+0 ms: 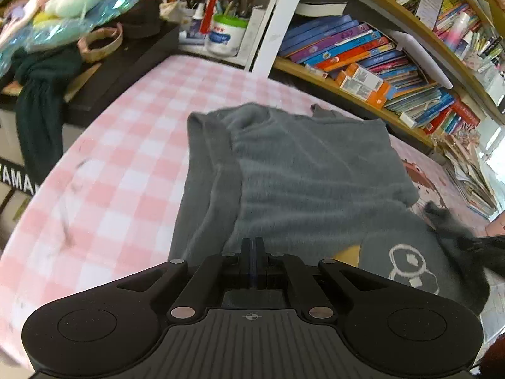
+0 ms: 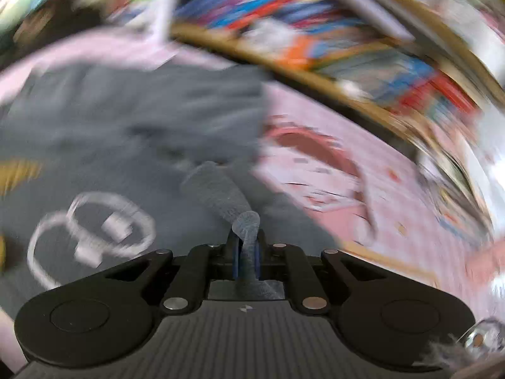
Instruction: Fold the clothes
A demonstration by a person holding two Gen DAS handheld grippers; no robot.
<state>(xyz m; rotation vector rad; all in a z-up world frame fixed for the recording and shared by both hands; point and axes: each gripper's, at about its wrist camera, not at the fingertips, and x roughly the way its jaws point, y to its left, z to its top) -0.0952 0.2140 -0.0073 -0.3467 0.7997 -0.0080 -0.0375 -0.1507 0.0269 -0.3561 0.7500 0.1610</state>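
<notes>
On the pink checked bedsheet (image 1: 120,164) your grey sweater (image 1: 309,170) lies partly folded, your right gripper (image 2: 246,246) pinching a twisted strip of its fabric, your left gripper (image 1: 252,246) fully closed on nothing above its hem.

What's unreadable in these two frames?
- Right wrist: motion blur smears the bookshelf and the white print on the grey garment.
- Left wrist: the right gripper is cut by the frame edge and blurred.
- Left wrist: the left gripper body hides the garment's near edge.
</notes>
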